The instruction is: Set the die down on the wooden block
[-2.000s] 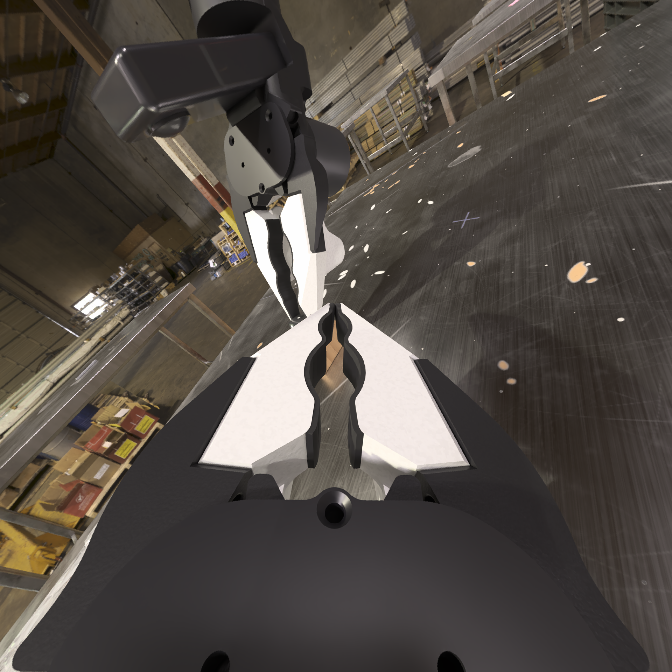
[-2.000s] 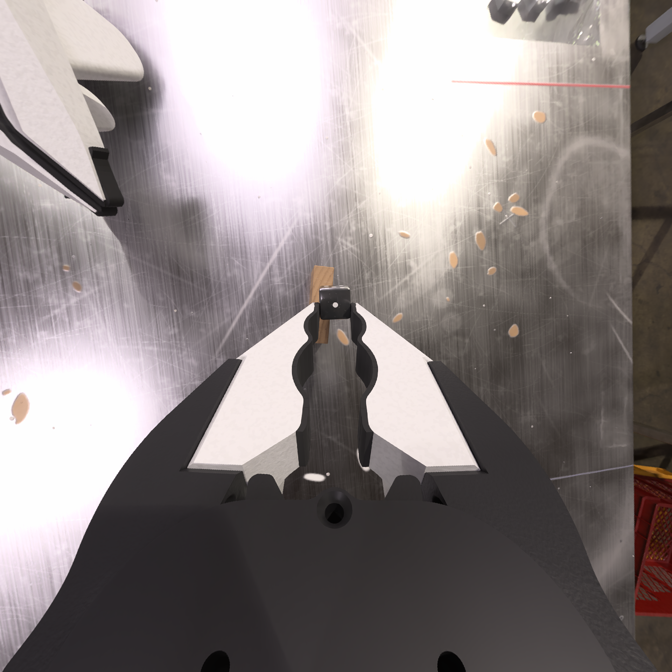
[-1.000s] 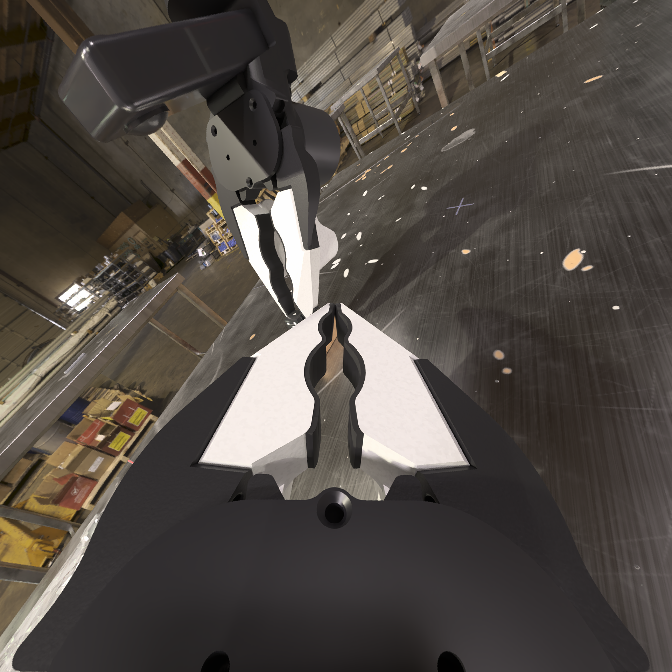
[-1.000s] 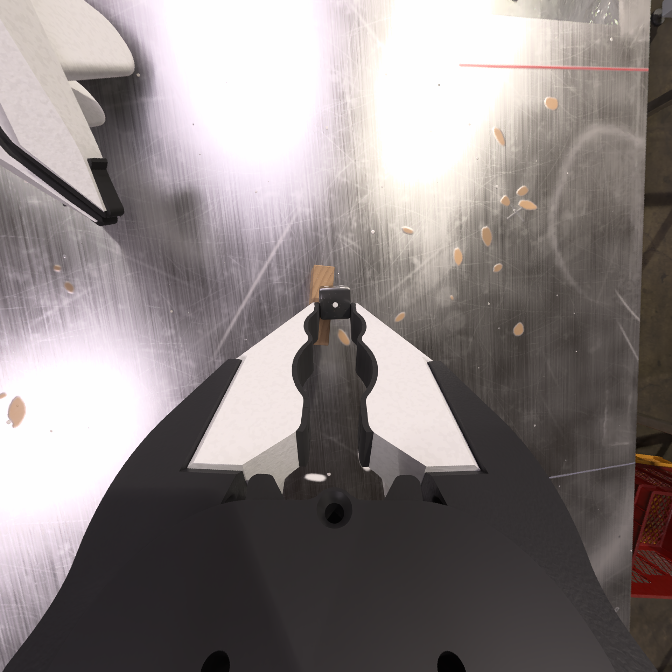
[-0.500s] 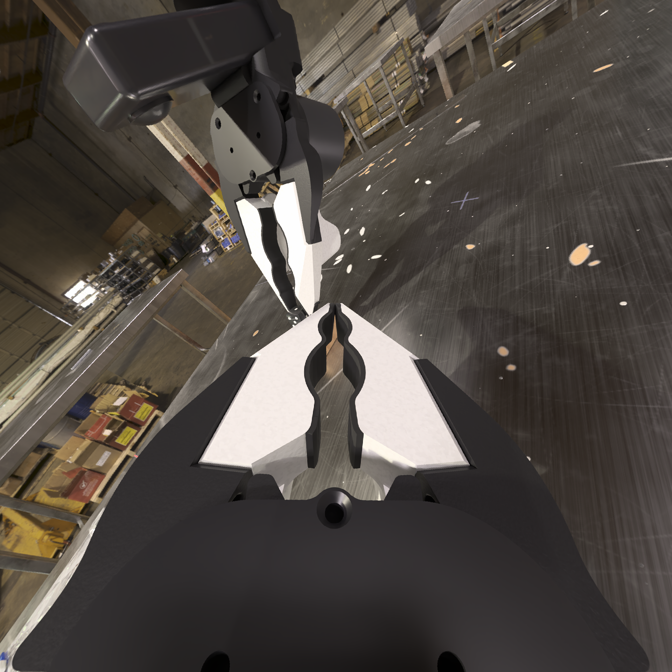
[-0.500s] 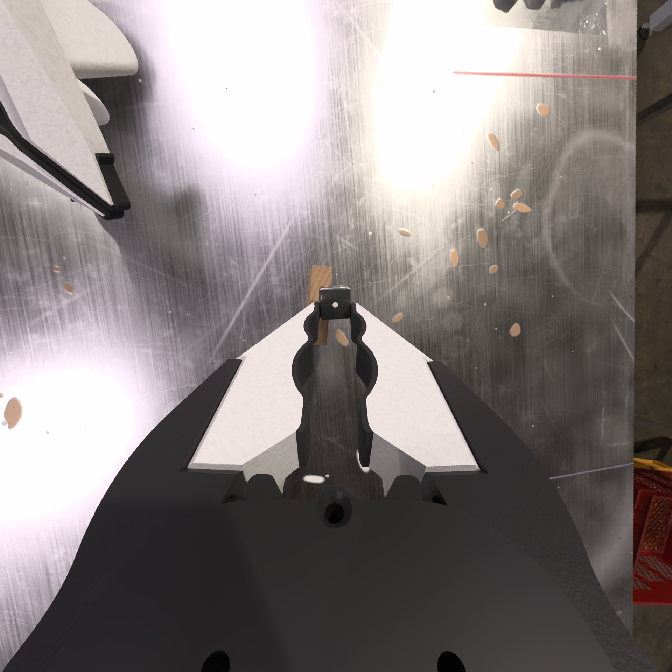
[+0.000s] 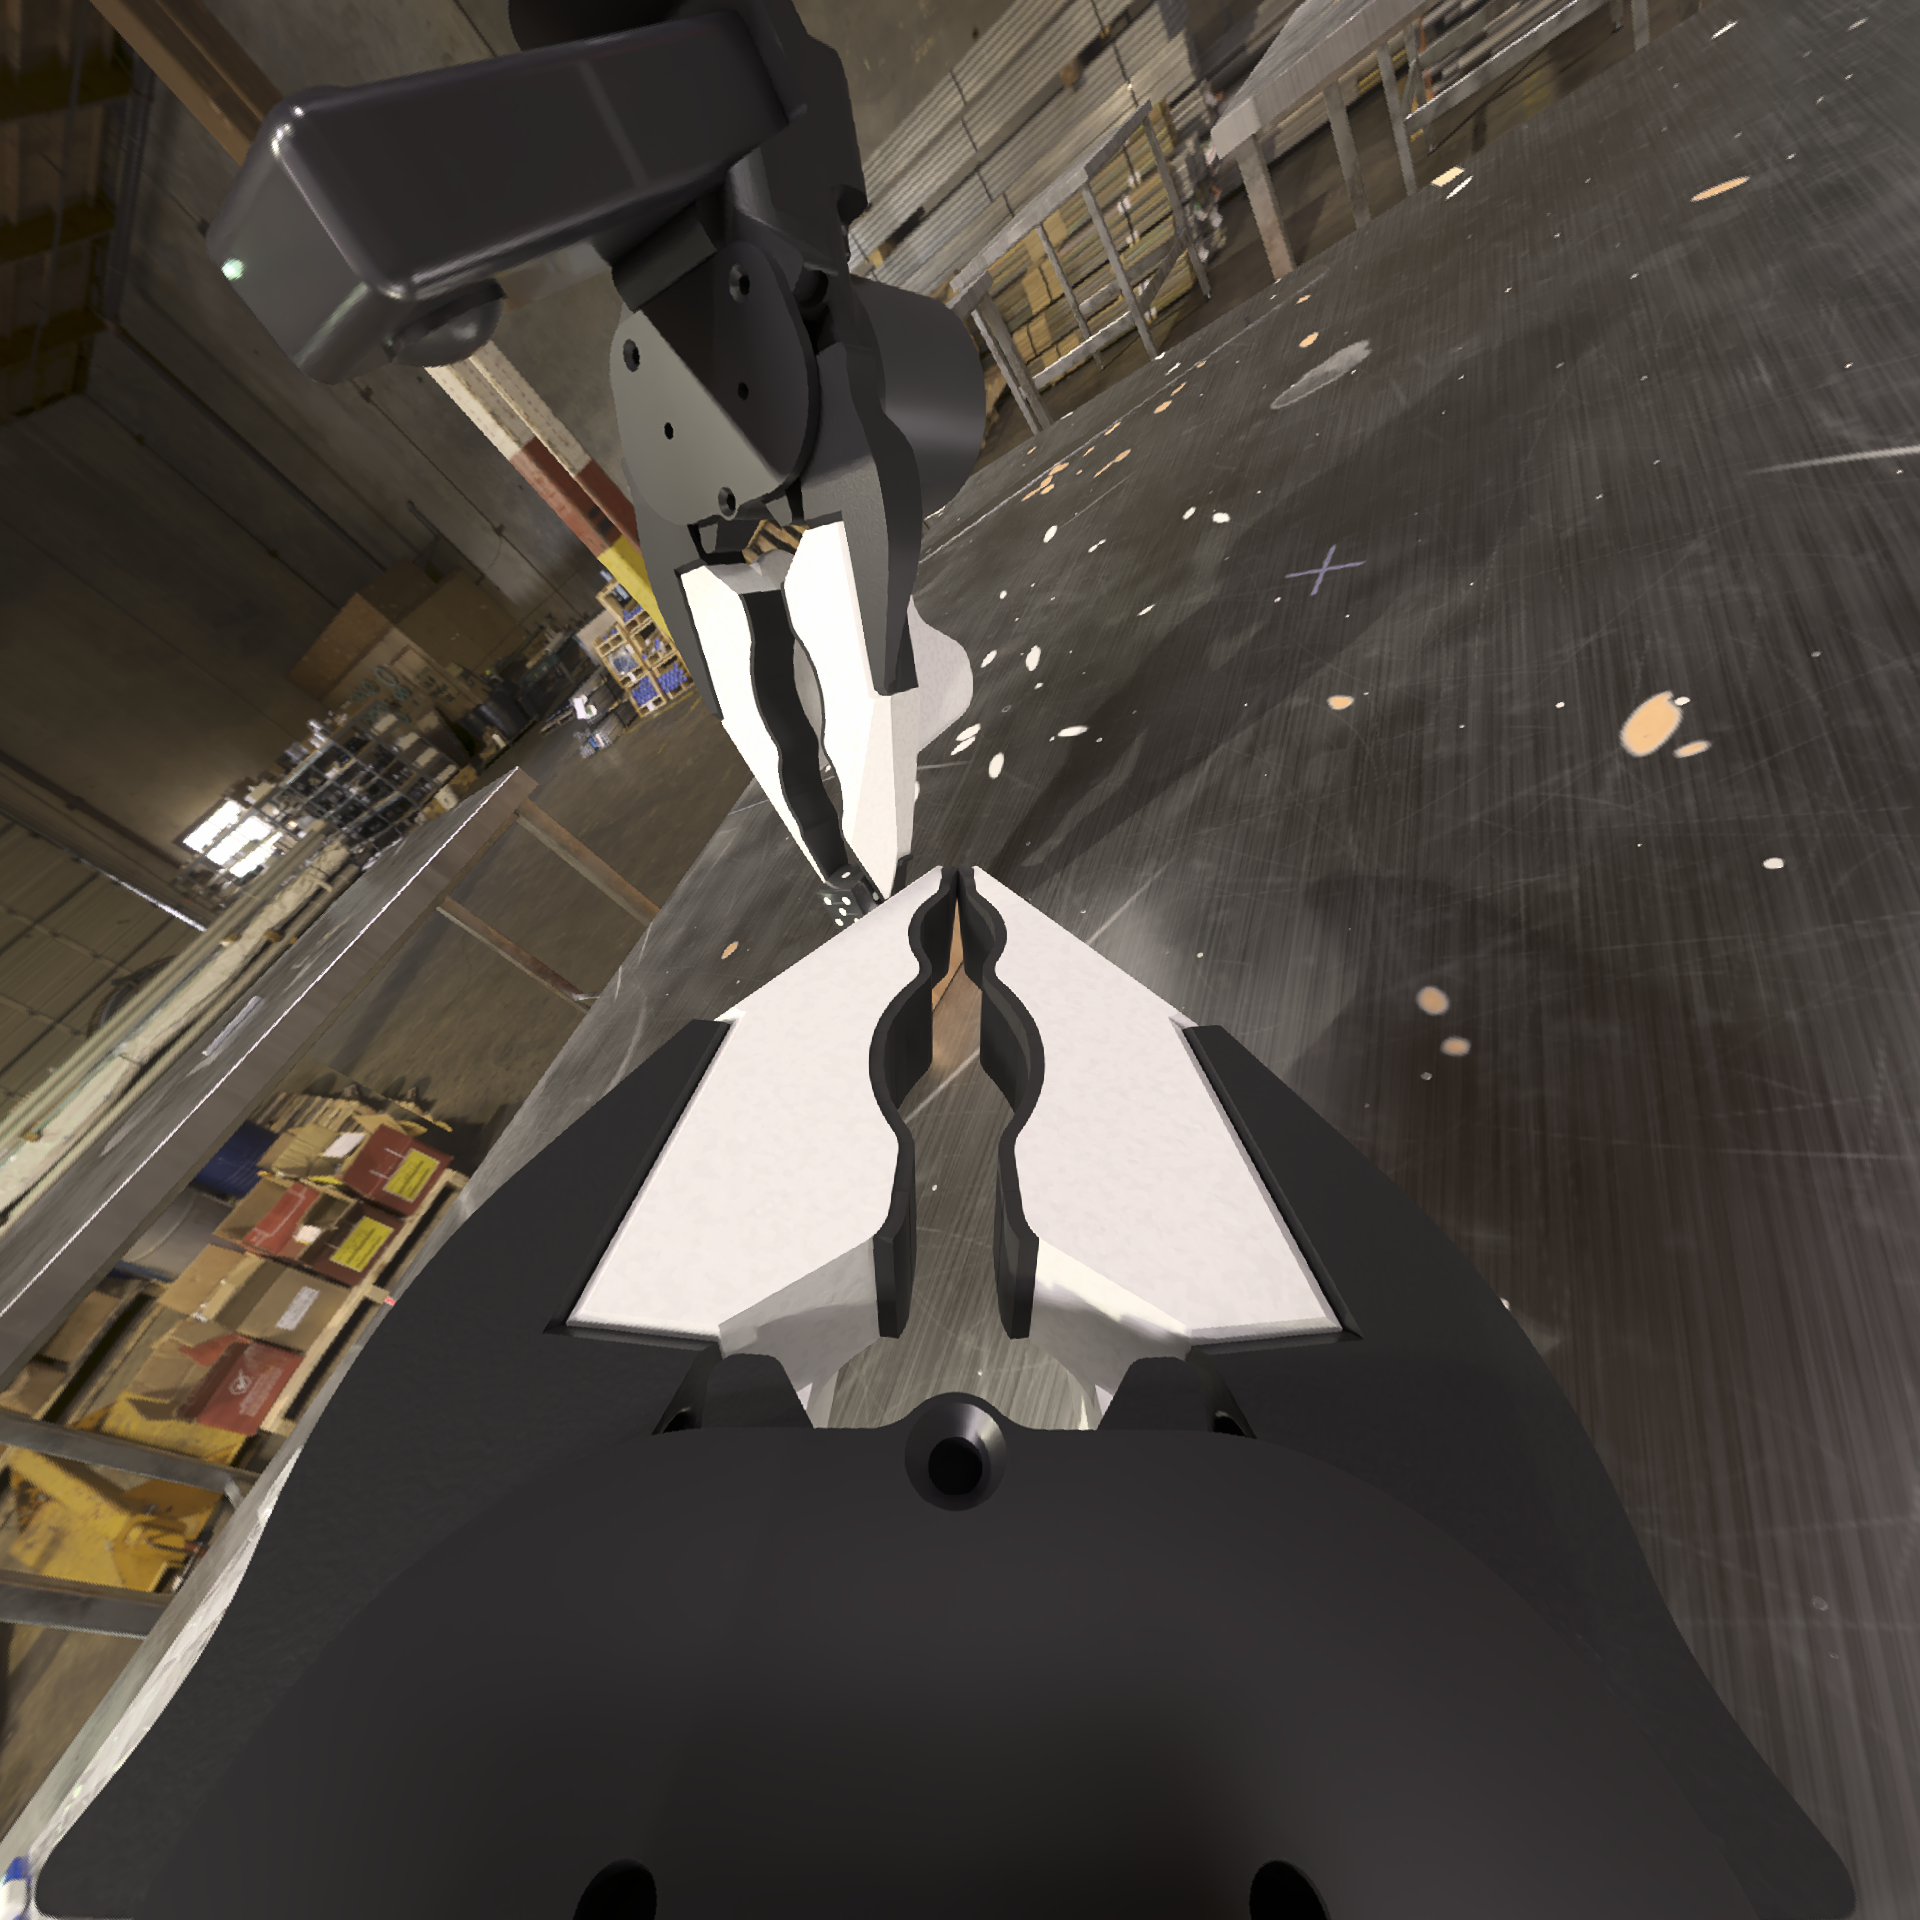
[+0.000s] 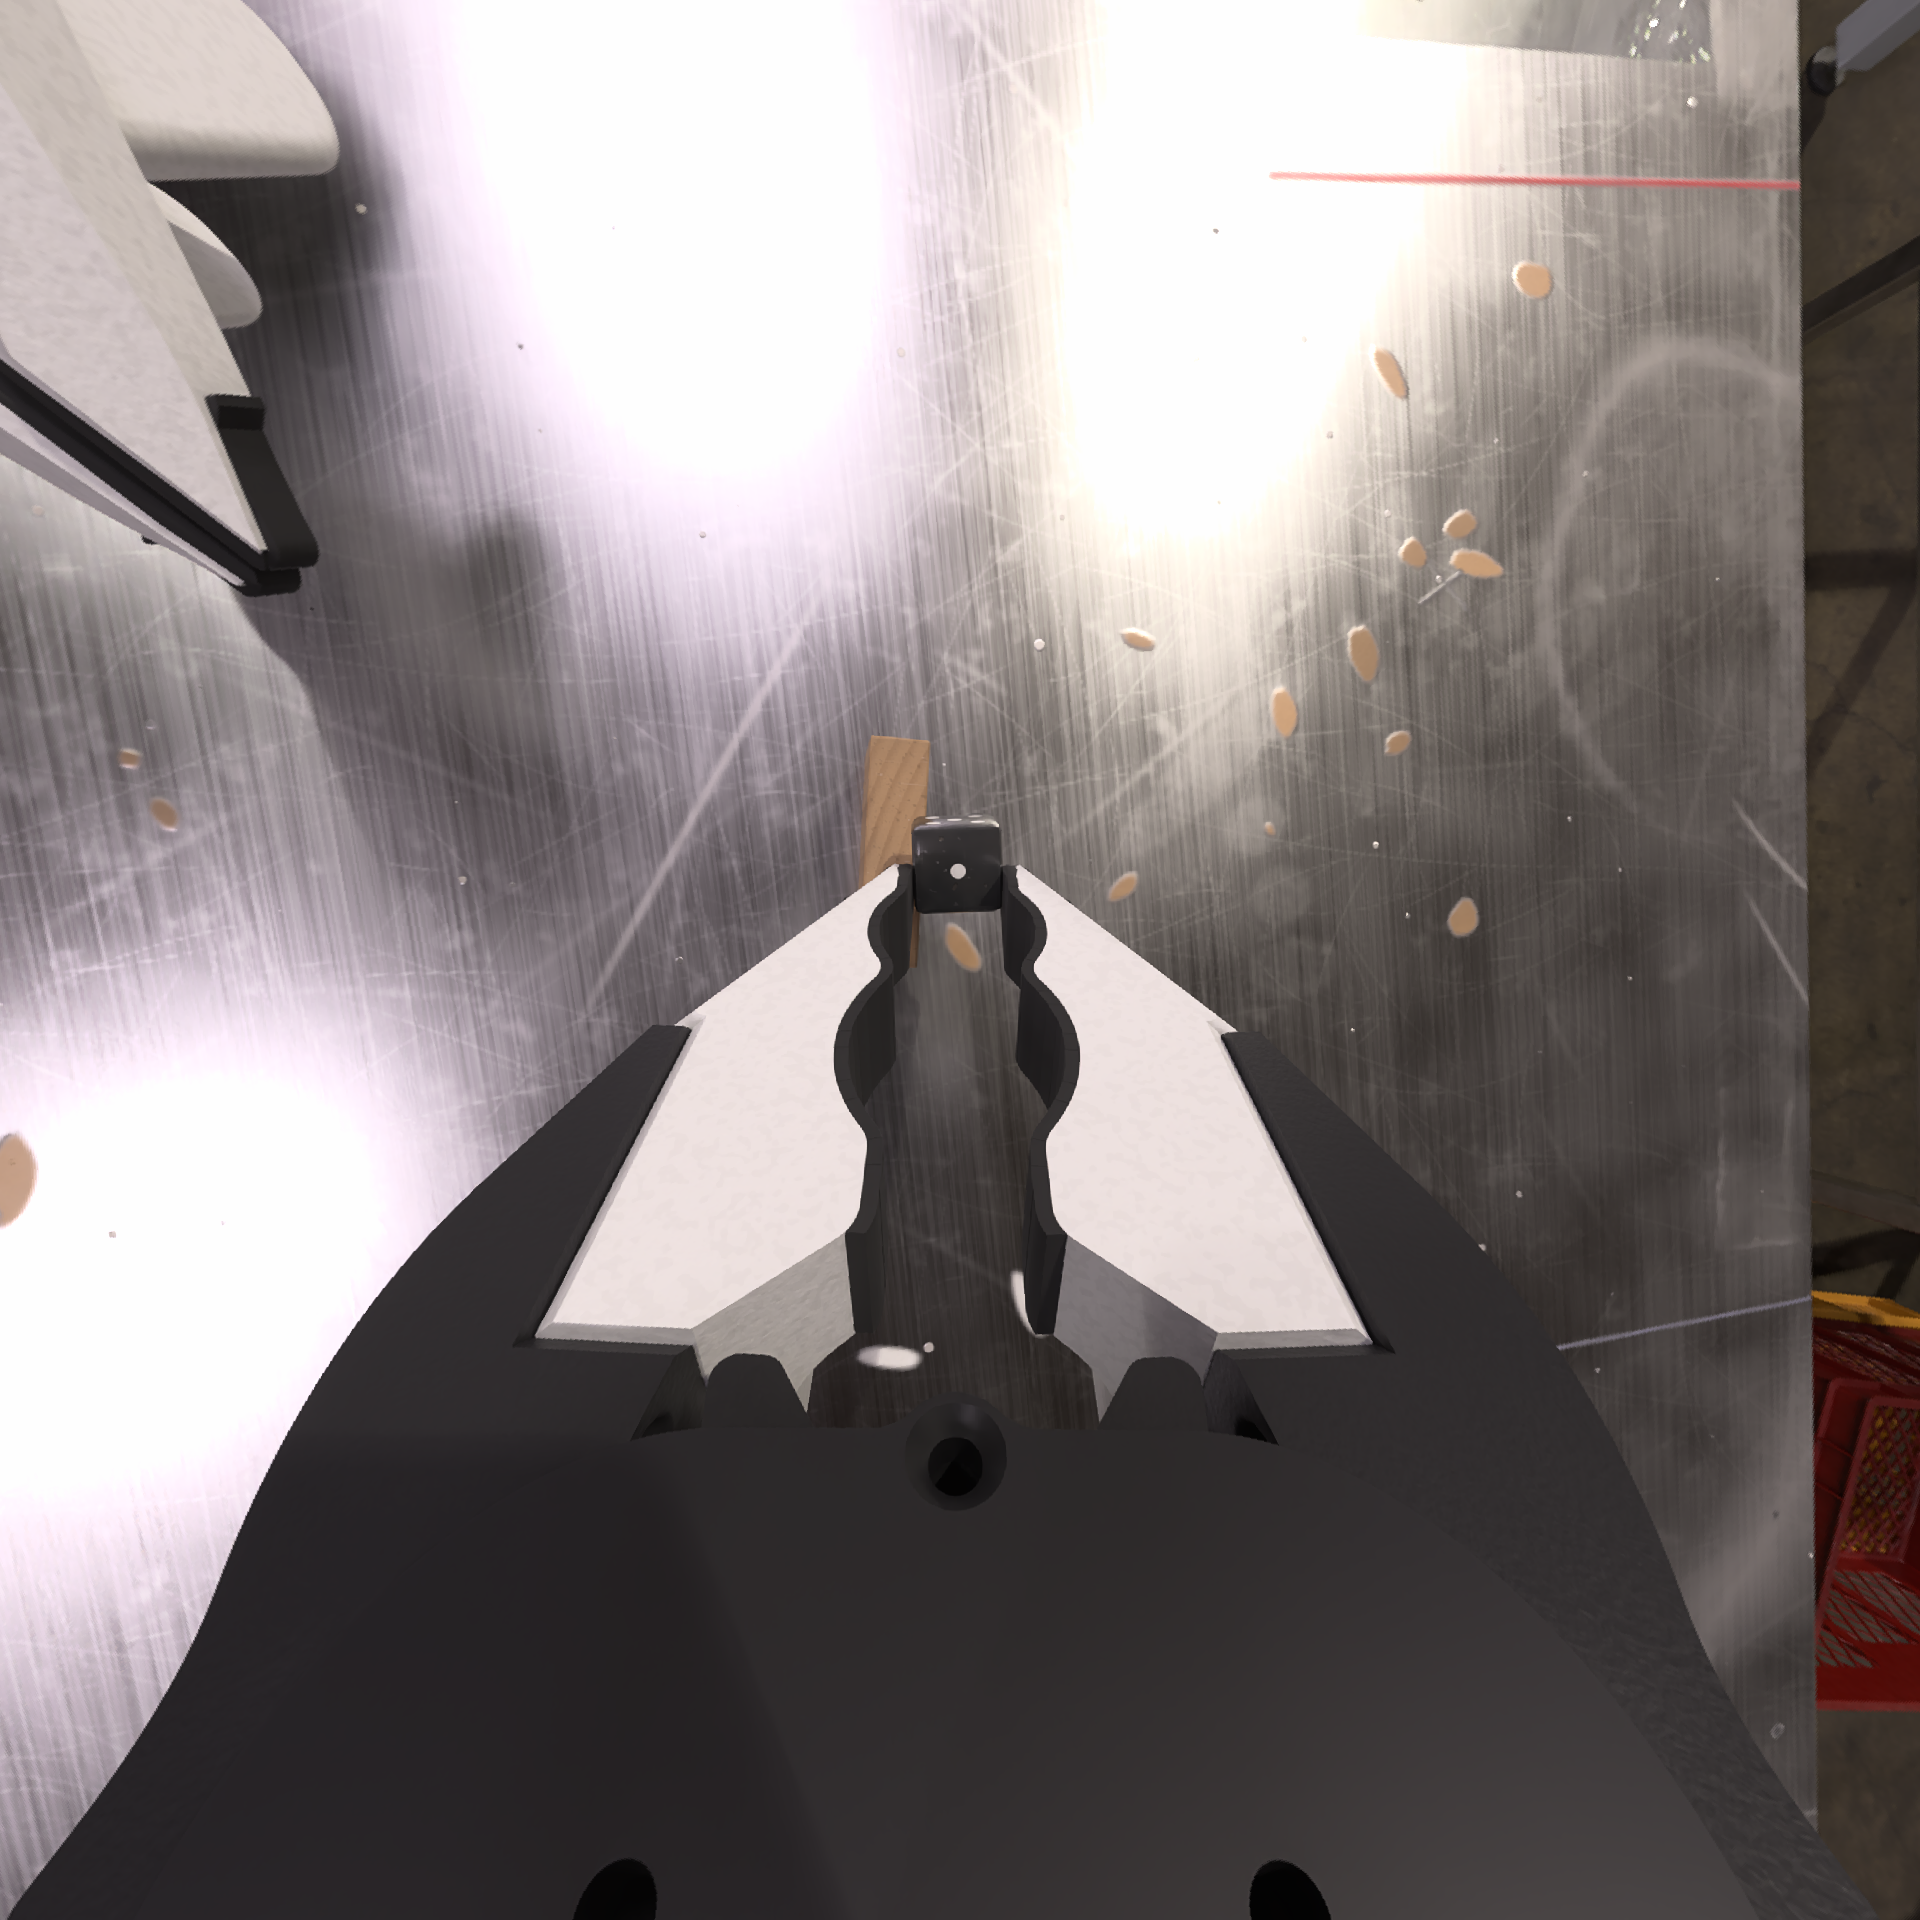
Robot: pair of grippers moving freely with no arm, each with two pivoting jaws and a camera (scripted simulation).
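Barely shifted, right gripper [image 8: 956, 878] jaws pinching die [image 8: 957, 871] above wooden block [image 8: 894, 805]; left gripper [image 7: 956, 883] jaws together.

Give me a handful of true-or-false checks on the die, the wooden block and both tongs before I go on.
1. The right tongs are shut on the die. True.
2. The die already rests on the wooden block. False: it is held at the tips of the right tongs, above the block.
3. The left tongs grip the wooden block. False: they are shut with nothing between them; the block lies on the metal table.
4. The die is dark with pale pips. True.
5. The table is spotless. False: tan specks and scratches mark it.
6. A red crate sits past the table's right edge in the right wrist view. True.
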